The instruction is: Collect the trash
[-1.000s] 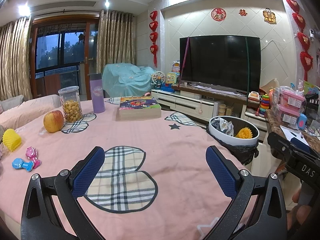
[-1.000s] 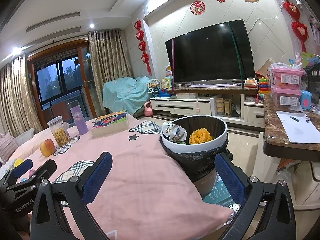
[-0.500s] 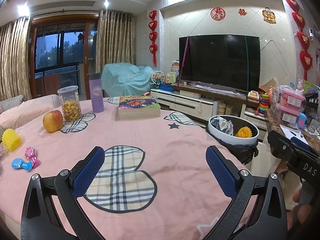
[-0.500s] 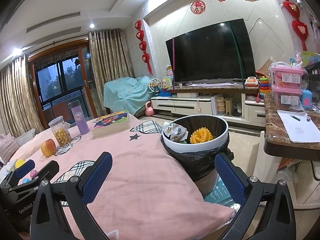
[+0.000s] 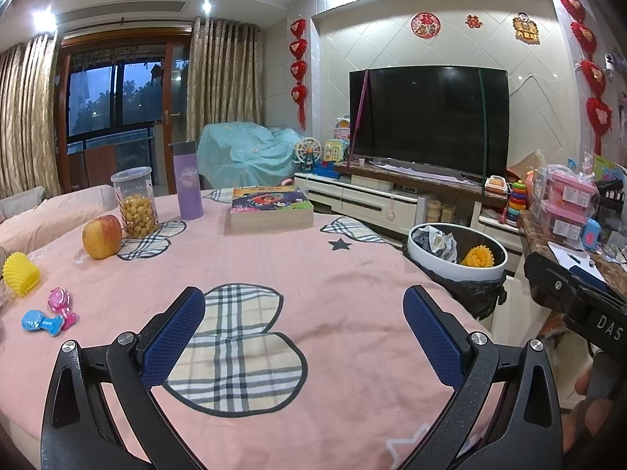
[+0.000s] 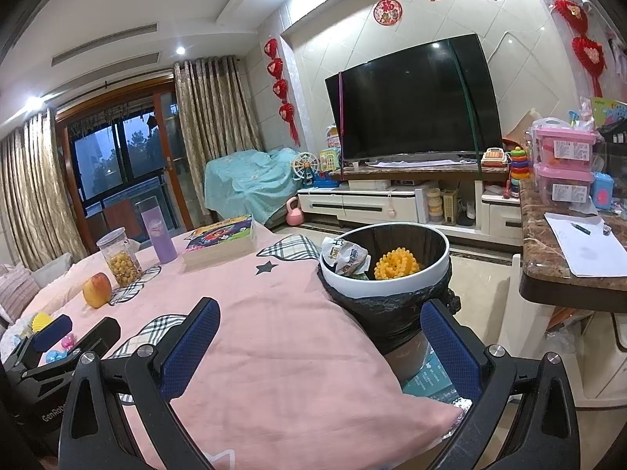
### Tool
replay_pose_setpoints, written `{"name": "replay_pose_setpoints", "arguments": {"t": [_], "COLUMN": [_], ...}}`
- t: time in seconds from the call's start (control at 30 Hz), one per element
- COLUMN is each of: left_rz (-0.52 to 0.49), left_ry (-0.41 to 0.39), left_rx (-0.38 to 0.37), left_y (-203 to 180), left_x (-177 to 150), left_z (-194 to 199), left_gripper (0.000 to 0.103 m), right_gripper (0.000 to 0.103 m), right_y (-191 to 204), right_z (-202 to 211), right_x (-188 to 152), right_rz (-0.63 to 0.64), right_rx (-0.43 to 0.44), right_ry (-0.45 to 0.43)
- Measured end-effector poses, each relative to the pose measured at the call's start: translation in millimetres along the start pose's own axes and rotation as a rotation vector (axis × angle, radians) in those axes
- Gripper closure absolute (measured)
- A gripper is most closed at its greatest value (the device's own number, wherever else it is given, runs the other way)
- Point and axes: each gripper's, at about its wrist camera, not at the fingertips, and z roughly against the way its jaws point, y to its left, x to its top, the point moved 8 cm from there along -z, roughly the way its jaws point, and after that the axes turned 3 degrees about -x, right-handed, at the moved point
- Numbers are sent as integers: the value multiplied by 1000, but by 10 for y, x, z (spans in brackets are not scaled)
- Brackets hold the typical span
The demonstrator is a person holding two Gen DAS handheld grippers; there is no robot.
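The round table under a pink cloth with plaid heart patches point(image 5: 274, 266) fills both views; the white-rimmed bin lined with a black bag point(image 6: 386, 291) stands just beside the table's right edge and already holds a crumpled wrapper point(image 6: 347, 258) and a yellow spiky piece point(image 6: 395, 264). On the far left of the table lies another yellow spiky cup point(image 5: 20, 274), on its side with the long axis across the view; I judge it as the next trash. The left gripper point(image 5: 303, 331) is nearer to it, the right gripper point(image 6: 319, 346) nearer to the bin; both stand wide apart and hold nothing.
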Motion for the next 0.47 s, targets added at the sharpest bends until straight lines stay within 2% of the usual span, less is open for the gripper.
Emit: {"name": "replay_pose_setpoints", "arguments": {"t": [0.47], "left_rz": [1], "left_ry": [9], "left_rx": [-4], "left_y": [47], "left_x": [-26], "left_z": [-40], "left_gripper": [0], "right_gripper": [0], "right_y": [34], "right_z": [-53], "right_x": [-5], "right_rz": [-15], "right_rx": [18], "right_ry": [25]}}
